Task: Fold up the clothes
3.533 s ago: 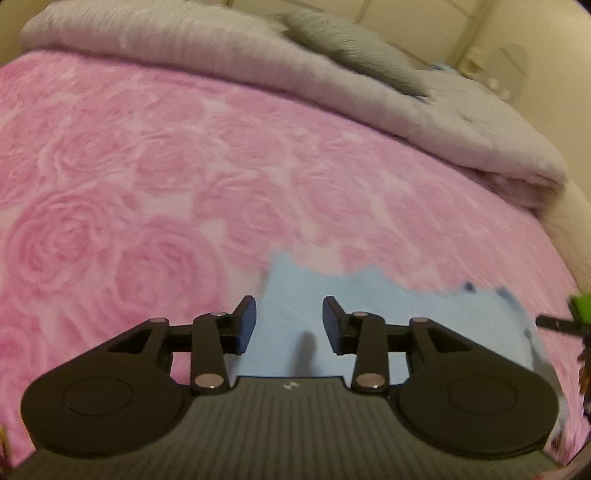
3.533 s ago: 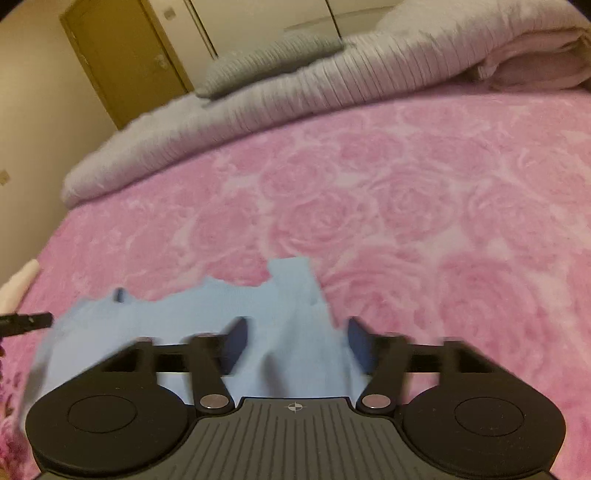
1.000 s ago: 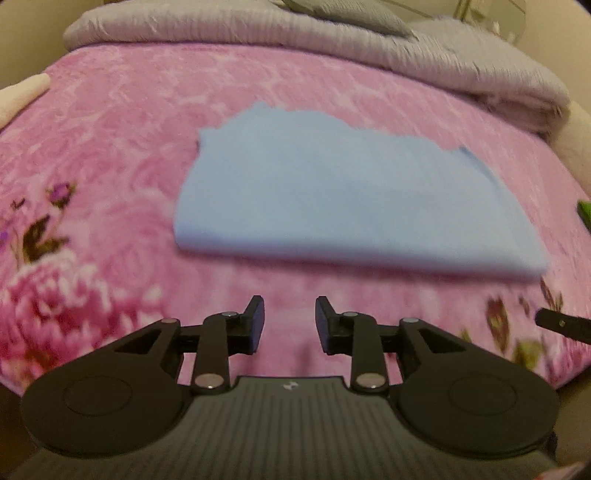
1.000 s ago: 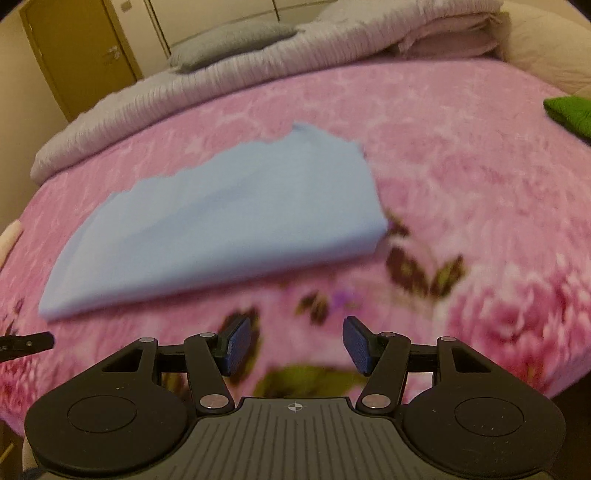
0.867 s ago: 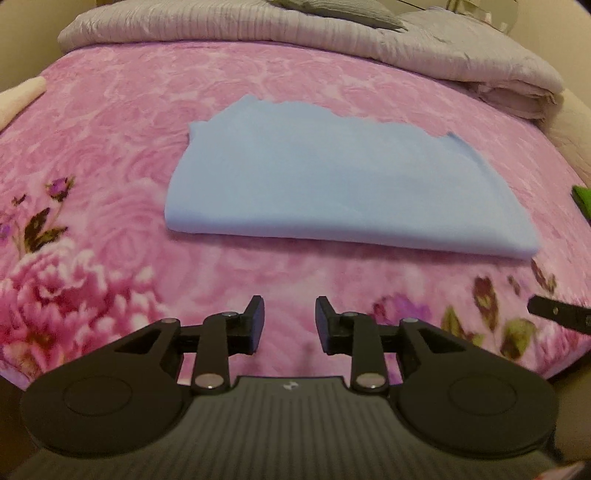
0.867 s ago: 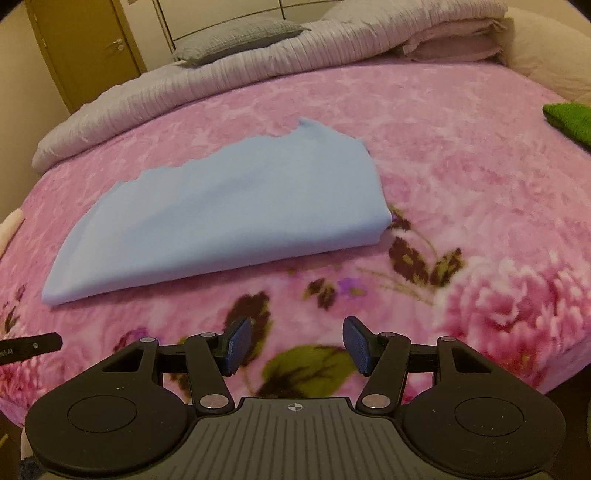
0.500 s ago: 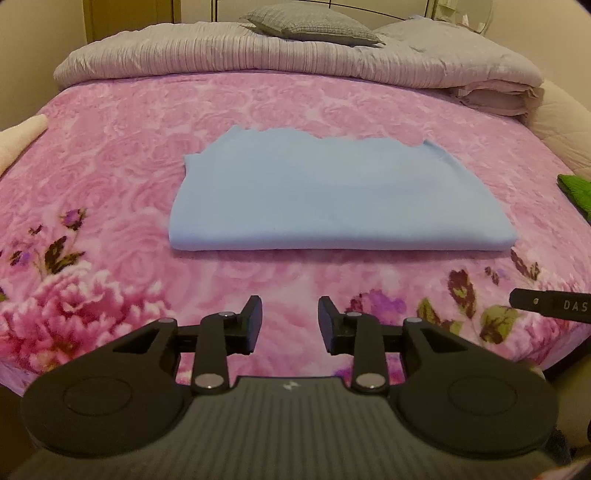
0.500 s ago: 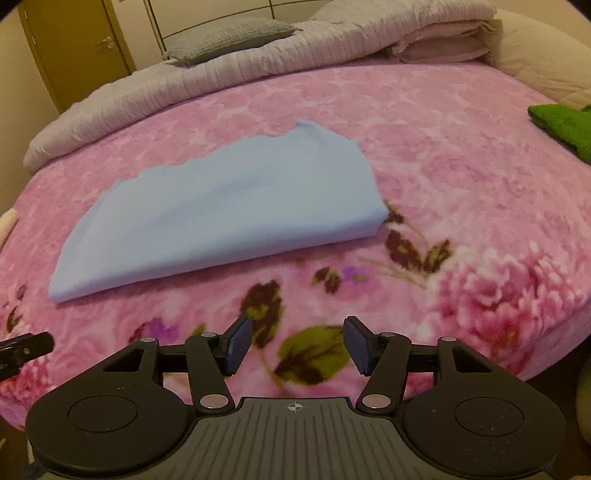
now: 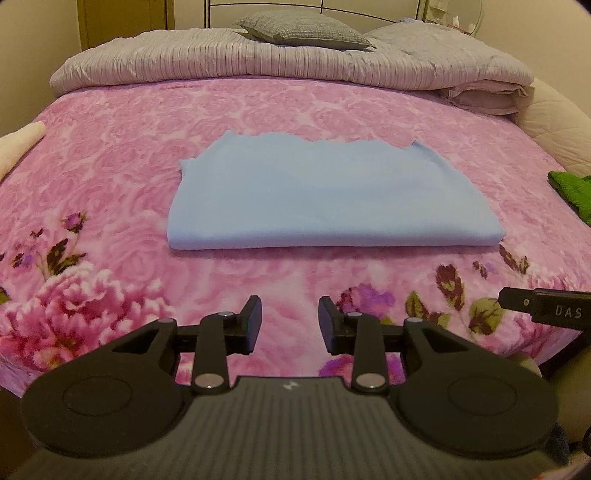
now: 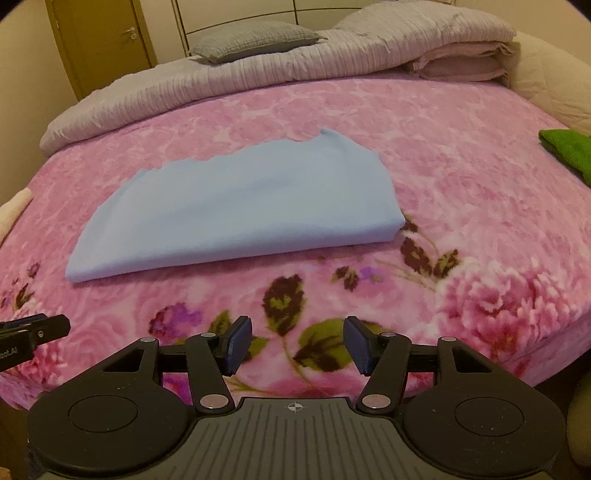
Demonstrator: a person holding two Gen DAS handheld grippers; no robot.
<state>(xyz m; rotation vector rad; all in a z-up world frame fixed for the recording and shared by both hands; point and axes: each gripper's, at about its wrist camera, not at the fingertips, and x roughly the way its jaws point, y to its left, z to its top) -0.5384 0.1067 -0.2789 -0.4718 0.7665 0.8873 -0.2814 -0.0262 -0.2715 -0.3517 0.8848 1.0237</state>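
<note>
A wide bed (image 9: 122,155) covered in a pink rose-print blanket fills both views, with a grey quilt (image 9: 207,66) and a grey pillow (image 9: 303,31) bunched along its far end. In the middle of the bed lies the light blue garment (image 9: 328,199), folded into a flat rectangle with a smooth fold facing you and a ragged, wavy edge on the far side. A green cloth (image 10: 569,147) sits well apart from it at the bed's right edge, and a pale rolled cloth (image 9: 18,147) peeks in at the left edge.

Your left tool (image 9: 290,321) hovers over the near edge of the bed with its fingers spread and nothing between them. Your right tool (image 10: 298,345) does the same, spread wider, also empty. Both are well short of the garment.

The risk from here is in the next grab. If you pinch only the top layer at the near fold, the stack will likely peel open as you lift. The far layers look uneven, though the view is too soft there to be sure, so a further fold may come out crooked. Dragging across the plush blanket could also bunch the fabric.
</note>
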